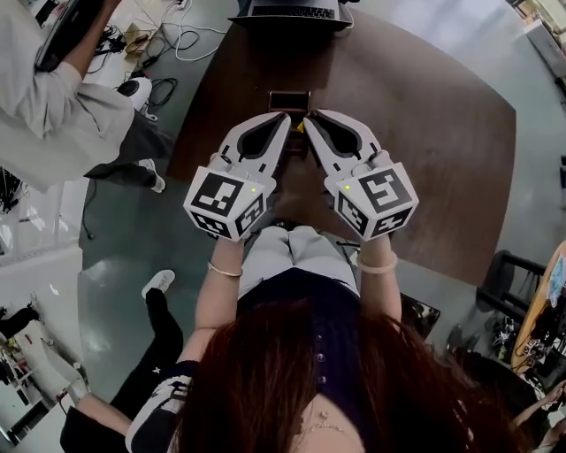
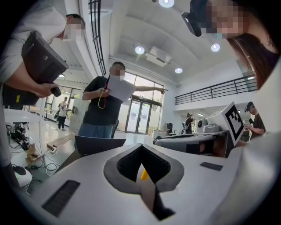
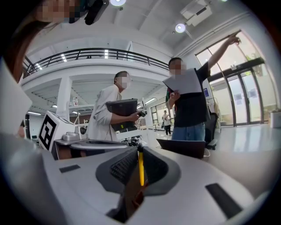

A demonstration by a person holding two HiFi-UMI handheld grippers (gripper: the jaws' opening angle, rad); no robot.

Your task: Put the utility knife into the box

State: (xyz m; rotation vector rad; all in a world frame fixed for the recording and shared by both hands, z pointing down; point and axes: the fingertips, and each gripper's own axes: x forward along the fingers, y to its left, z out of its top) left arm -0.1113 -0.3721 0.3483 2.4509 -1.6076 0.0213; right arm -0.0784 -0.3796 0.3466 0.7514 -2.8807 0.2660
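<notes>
Two grippers sit in your hands over the dark brown table, held side by side and angled inward so their tips nearly meet. Your left gripper and right gripper both point at a small dark box, which stands on the table just beyond the tips. A laptop is at the far edge behind it.

In the right gripper view your right gripper has its jaws drawn together on a thin yellow strip. This is the utility knife, and it stands edge-on between the pads. From the head view the knife is hidden under the gripper bodies, so how close it is to the box can't be read there.

In the left gripper view your left gripper also has its jaws closed, tips meeting. A small yellow sliver of the utility knife shows low in the slit between them, but whether this gripper actually pinches it or only sees it through the gap is unclear.
</notes>
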